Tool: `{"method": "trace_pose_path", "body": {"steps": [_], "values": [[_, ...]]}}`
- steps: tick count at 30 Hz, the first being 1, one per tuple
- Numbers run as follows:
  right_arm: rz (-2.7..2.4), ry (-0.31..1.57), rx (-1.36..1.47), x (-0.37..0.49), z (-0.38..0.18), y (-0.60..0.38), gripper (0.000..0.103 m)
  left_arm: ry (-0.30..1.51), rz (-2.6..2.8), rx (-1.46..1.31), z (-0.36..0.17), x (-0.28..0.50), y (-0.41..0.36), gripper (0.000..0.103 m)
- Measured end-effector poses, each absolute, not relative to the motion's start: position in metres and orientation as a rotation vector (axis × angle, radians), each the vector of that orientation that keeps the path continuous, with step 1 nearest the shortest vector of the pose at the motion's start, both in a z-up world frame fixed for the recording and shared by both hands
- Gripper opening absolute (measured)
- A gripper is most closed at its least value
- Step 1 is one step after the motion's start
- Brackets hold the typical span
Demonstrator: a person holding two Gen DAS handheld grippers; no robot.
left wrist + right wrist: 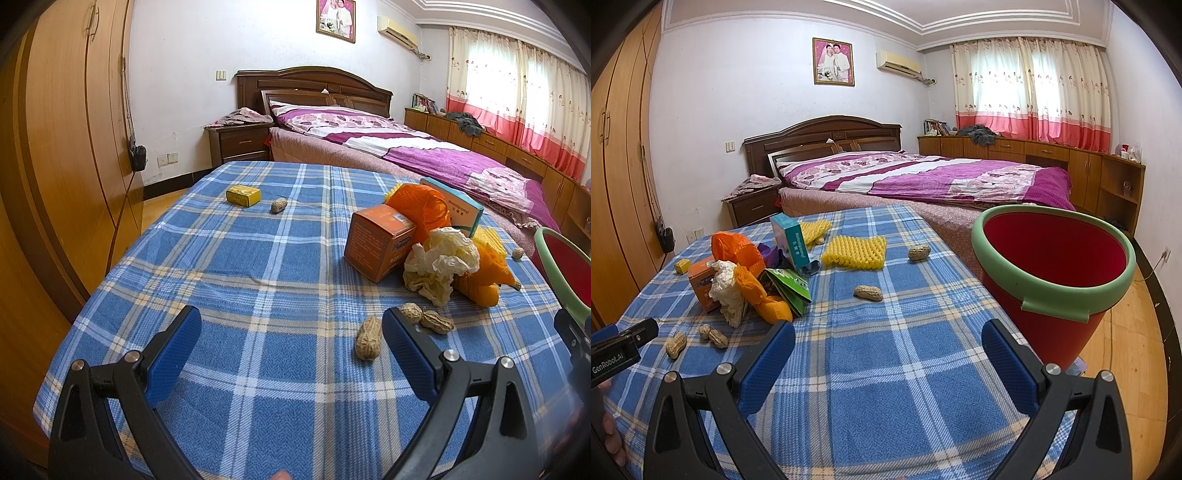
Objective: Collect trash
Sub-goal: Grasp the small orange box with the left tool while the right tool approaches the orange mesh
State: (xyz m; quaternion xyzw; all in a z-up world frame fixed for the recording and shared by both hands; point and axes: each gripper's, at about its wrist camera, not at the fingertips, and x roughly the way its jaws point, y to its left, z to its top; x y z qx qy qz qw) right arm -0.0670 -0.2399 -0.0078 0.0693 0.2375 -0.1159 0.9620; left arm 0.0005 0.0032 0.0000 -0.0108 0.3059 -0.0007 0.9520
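Red bin [565, 266]: cut by the right frame edge in the left wrist view; base hidden behind the table [886, 332] edge in the right wrist view. Green packet [788, 290]: partly covered by the orange bag [753, 280]. Teal box [456, 208]: lower half hidden behind that bag; print too small to read. Orange box [701, 282]: label illegible. Left gripper [624, 345]: clipped at the frame edge; jaws out of shot there.
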Motion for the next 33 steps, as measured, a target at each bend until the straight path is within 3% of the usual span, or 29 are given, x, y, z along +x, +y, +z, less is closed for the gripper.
{"method": "trace_pose_path", "body": {"steps": [18, 29, 33], "values": [[-0.278, 0.540, 0.268, -0.058, 0.019, -0.292, 0.103, 0.703, -0.089, -0.020, 0.006, 0.028, -0.015, 0.098], [-0.281, 0.620, 0.278, -0.035, 0.017, -0.298, 0.103, 0.757, -0.162, 0.065, 0.011, 0.090, -0.037, 0.097], [-0.268, 0.646, 0.285, -0.026, 0.016, -0.298, 0.103, 0.778, -0.219, 0.108, 0.009, 0.106, -0.048, 0.087]]}}
